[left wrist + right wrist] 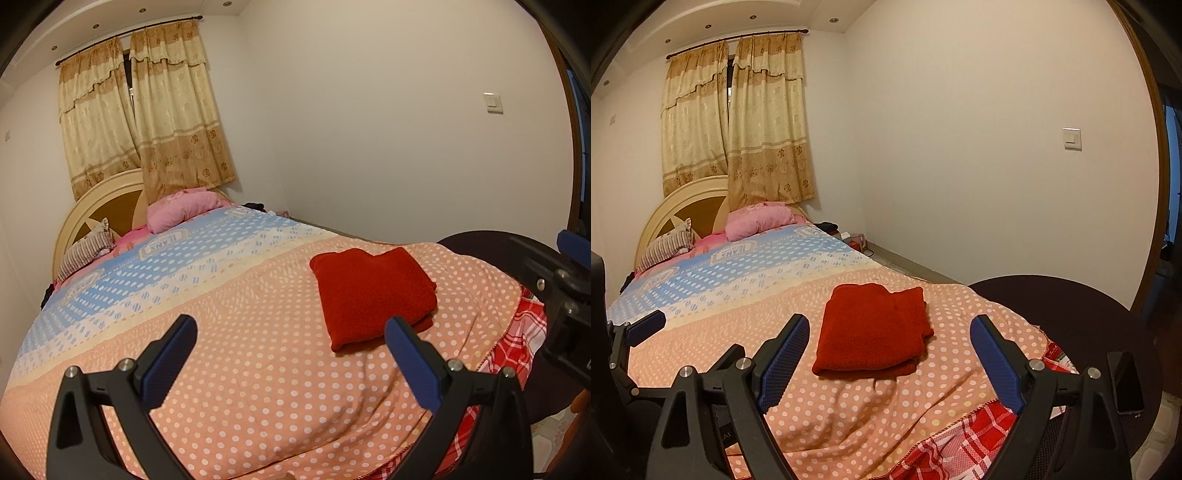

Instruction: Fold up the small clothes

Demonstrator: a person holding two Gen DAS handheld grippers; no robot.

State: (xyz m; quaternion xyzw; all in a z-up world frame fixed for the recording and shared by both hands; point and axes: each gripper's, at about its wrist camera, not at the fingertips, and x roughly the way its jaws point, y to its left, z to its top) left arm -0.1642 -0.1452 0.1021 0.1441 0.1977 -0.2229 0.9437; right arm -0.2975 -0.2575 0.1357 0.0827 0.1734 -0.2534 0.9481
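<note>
A red garment lies folded into a neat rectangle on the polka-dot bedspread, near the foot of the bed. In the left wrist view it is ahead and to the right of my left gripper, which is open, empty and held above the bedspread. In the right wrist view the garment lies straight ahead, just beyond my right gripper, which is open and empty. The left gripper also shows at the left edge of the right wrist view.
Pink pillows and a striped pillow lie at the headboard. A dark round table stands right of the bed with a phone on it. A red checked sheet hangs at the bed's corner. A wall runs along the right.
</note>
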